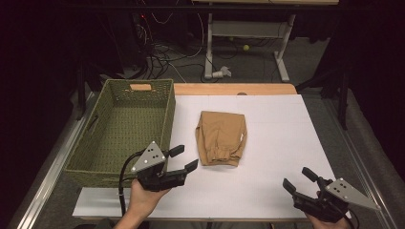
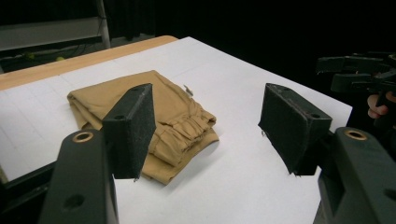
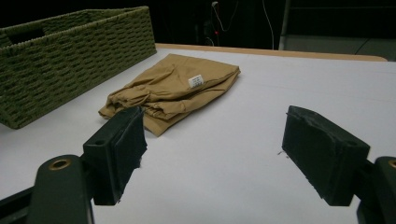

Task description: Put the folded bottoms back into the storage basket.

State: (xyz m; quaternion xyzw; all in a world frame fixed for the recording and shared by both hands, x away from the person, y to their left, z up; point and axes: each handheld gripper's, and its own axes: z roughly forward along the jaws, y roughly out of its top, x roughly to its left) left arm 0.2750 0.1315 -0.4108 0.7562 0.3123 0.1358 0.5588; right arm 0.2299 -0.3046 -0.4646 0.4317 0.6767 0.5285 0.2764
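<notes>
A folded tan garment [image 1: 221, 137] with an elastic waistband and a small white label lies in the middle of the white table [image 1: 277, 143]. My left gripper [image 1: 184, 158] hovers open just left of its near end, jaws pointing toward it with nothing between them. In the left gripper view the garment [image 2: 163, 116] lies just beyond the open jaws [image 2: 208, 128]. My right gripper [image 1: 298, 180] rests open near the table's front right corner, well away from the cloth. In the right gripper view the garment [image 3: 170, 91] sits ahead and left of that gripper's [image 3: 212, 149] empty jaws.
A green woven basket [image 1: 122, 131] with handle cut-outs stands along the table's left side, right beside my left gripper; it looks empty. The basket's wall [image 3: 70, 56] also rises at the left of the right gripper view. Cables and a desk frame [image 1: 248, 43] lie on the floor beyond.
</notes>
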